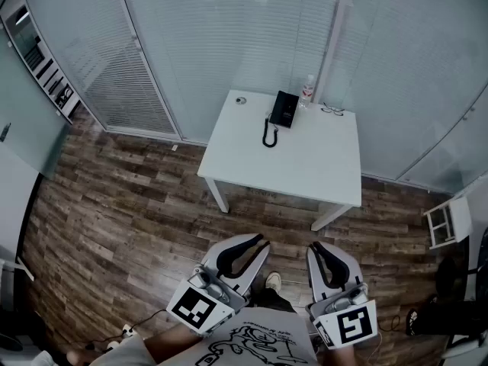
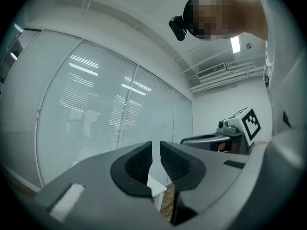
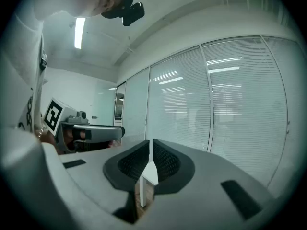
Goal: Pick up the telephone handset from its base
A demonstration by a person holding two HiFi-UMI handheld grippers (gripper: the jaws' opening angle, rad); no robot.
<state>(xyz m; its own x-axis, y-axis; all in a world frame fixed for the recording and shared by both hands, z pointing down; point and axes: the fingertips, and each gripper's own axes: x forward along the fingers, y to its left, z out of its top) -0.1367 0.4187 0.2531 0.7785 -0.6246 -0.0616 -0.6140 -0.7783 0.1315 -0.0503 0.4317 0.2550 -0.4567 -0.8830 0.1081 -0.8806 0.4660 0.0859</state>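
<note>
The left gripper point(image 1: 258, 241) and the right gripper point(image 1: 316, 247) sit low at 6 o'clock in the head view, well apart from the white table point(image 1: 305, 170). Each has its jaws clenched together on nothing. The black telephone point(image 1: 286, 110) sits near the table's far edge at 12 o'clock, its handset point(image 1: 276, 111) on the base. The coiled cord point(image 1: 268, 137) trails toward 7 o'clock, and a bottle point(image 1: 307, 90) stands just beside the phone at 1 o'clock

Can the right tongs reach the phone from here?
Probably not yet. The right tongs are shut, back by the person, and the telephone sits at the white table's far edge, across wood floor. Nothing blocks the way.
</note>
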